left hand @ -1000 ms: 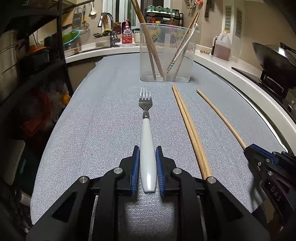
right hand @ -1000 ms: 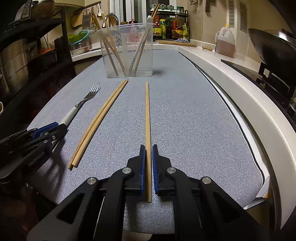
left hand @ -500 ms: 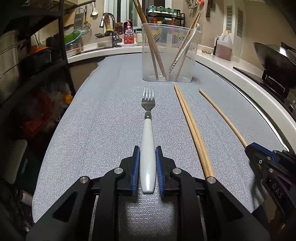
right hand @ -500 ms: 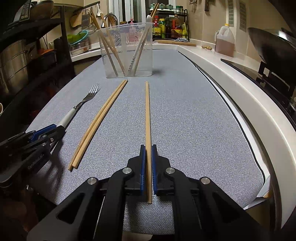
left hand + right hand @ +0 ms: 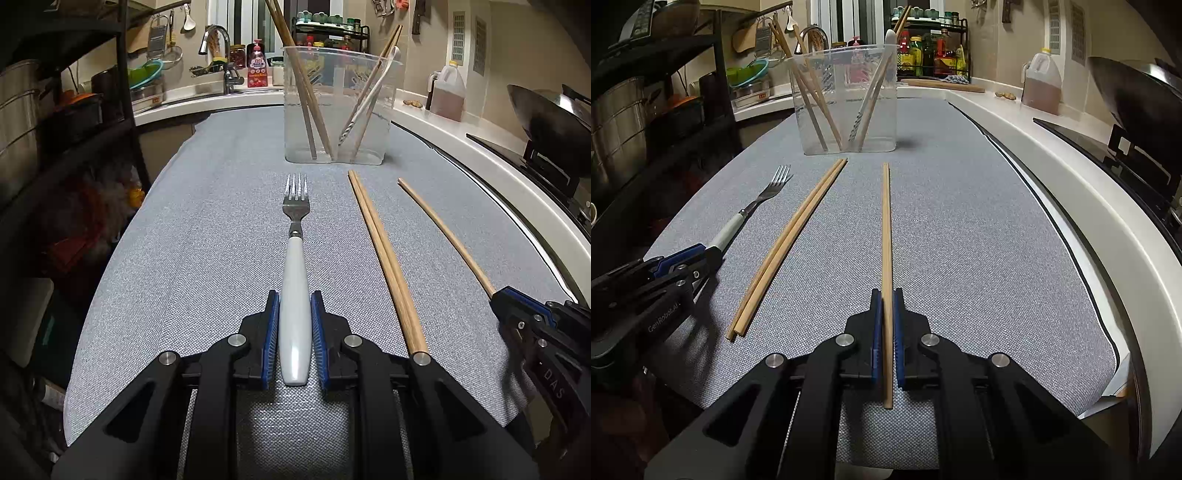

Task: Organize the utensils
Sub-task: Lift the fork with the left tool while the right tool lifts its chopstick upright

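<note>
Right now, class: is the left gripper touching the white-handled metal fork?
Touching. Left wrist view: left gripper blue pads press both sides of the white-handled metal fork.

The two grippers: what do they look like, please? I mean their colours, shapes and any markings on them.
Both the left gripper and the right gripper are matte black, with angular linkage arms and round silver pins at the joints. The fingers carry ribbed blue pads on their inner faces. Seen from the side, the left one bears white "GenRobot.AI" lettering and the right one "DAS". No cables or sleeves are visible.
</note>
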The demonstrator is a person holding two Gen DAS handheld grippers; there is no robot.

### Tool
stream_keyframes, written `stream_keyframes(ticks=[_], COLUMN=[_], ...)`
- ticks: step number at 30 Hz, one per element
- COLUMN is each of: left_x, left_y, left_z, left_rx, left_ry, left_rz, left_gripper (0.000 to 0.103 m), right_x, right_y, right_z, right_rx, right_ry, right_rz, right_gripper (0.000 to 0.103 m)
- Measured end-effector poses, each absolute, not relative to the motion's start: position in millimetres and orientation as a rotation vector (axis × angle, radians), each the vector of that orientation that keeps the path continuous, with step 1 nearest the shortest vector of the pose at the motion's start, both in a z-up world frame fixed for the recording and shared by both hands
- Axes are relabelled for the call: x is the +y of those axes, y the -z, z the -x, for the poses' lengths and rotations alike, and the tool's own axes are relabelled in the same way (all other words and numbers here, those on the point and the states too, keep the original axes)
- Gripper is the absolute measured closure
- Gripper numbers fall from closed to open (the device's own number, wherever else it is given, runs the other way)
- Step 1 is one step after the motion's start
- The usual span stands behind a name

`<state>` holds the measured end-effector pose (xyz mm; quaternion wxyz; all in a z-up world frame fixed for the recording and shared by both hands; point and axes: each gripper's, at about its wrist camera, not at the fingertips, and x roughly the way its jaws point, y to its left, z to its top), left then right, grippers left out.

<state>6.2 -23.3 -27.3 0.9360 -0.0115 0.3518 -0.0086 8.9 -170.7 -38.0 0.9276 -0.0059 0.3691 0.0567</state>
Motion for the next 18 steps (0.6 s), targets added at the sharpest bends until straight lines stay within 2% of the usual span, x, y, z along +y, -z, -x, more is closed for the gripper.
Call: stream_keyframes(ticks=[18], left_x=[-20.8], left_y=[-5.5], left_z=[18.9], left_rx=[0.611], left_ry=[0.037], left_rz=[0.014], left_gripper=[0.086], right_x=[-178.9], right_y=[-24.0], right_z=[15.9], right_rx=[0.621], right_ry=[-0.114], right_rz=[0.033], right_gripper=[0.097])
